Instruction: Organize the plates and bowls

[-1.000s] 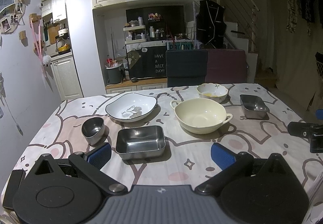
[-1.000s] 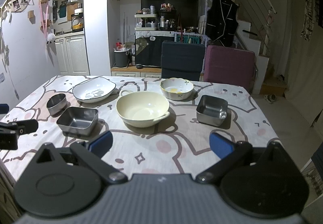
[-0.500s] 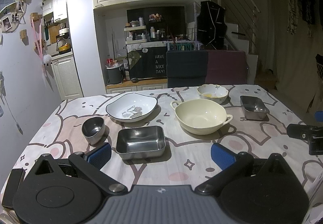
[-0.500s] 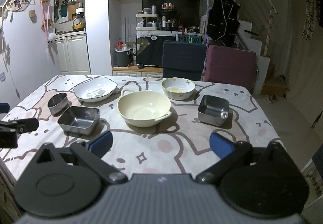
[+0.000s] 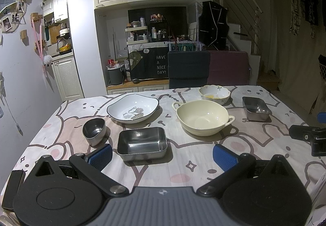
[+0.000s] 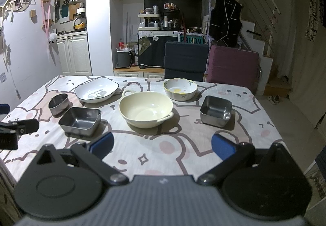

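Six dishes stand apart on the patterned tablecloth. A cream two-handled bowl (image 5: 202, 117) (image 6: 145, 108) sits mid-table, a white flower-print bowl (image 5: 214, 93) (image 6: 180, 89) behind it. A white black-rimmed plate (image 5: 132, 108) (image 6: 96, 90) lies at the left, with a small round steel bowl (image 5: 94, 130) (image 6: 59, 103) near it. One square steel dish (image 5: 142, 143) (image 6: 80, 121) is just ahead of my left gripper (image 5: 162, 156), which is open and empty. Another steel dish (image 5: 256, 108) (image 6: 216, 110) stands at the right. My right gripper (image 6: 162, 145) is open and empty, short of the cream bowl.
Two chairs, dark blue (image 6: 186, 60) and purple (image 6: 234, 67), stand behind the table's far edge (image 6: 142, 78). The wall is close on the left. Stairs (image 6: 271, 75) and open floor lie to the right. Bare cloth stretches along the near edge.
Both views have shifted only slightly; the dishes stay where they were and both grippers remain open.
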Demonstrator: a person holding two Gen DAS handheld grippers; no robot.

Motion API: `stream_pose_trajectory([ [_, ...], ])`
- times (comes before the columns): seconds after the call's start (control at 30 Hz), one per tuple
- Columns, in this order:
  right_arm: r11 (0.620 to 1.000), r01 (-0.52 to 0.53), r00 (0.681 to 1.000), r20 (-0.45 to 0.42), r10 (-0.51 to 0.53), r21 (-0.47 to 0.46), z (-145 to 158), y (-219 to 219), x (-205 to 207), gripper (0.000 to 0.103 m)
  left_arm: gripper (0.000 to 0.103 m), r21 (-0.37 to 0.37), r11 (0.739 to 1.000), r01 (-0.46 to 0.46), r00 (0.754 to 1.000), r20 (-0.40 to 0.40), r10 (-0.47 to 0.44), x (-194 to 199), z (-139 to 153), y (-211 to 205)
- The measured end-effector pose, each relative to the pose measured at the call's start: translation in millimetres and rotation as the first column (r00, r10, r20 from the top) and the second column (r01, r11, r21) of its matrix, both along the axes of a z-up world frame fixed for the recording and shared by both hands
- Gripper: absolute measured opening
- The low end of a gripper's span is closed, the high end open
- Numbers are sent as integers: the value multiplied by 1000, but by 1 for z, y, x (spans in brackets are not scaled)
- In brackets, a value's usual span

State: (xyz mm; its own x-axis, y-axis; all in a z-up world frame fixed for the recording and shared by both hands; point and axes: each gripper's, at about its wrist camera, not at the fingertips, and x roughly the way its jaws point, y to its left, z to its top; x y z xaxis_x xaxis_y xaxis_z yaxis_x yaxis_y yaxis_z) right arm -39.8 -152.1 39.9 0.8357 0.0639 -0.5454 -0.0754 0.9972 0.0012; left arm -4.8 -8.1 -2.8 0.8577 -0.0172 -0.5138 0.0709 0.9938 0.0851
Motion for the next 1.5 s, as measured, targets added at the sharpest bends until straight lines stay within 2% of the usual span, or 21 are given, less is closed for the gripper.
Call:
stream_pose_trajectory([
  [0.7,1000,-2,1000,7,2,-4,0,3,-1,103,103,-5,1000,-9,1000,-8,9,2,-2,-3],
  [0.97,999,-45,999,21,45,16,8,13,12,103,103,-40,998,-42,999,-8,42,26,24,12],
  [1.1,994,-100,994,48,98,32,16,18,36,103,103,-54,996,-66,998,19,67,47,35,20],
  [1.27,979,-202,975,96,201,-4,28,29,76,103,103,-105,987,-122,992,30,126,91,48,39],
  [1.5,956,-293,945,146,291,-11,40,47,165,103,103,-163,958,-235,969,39,245,158,49,70],
])
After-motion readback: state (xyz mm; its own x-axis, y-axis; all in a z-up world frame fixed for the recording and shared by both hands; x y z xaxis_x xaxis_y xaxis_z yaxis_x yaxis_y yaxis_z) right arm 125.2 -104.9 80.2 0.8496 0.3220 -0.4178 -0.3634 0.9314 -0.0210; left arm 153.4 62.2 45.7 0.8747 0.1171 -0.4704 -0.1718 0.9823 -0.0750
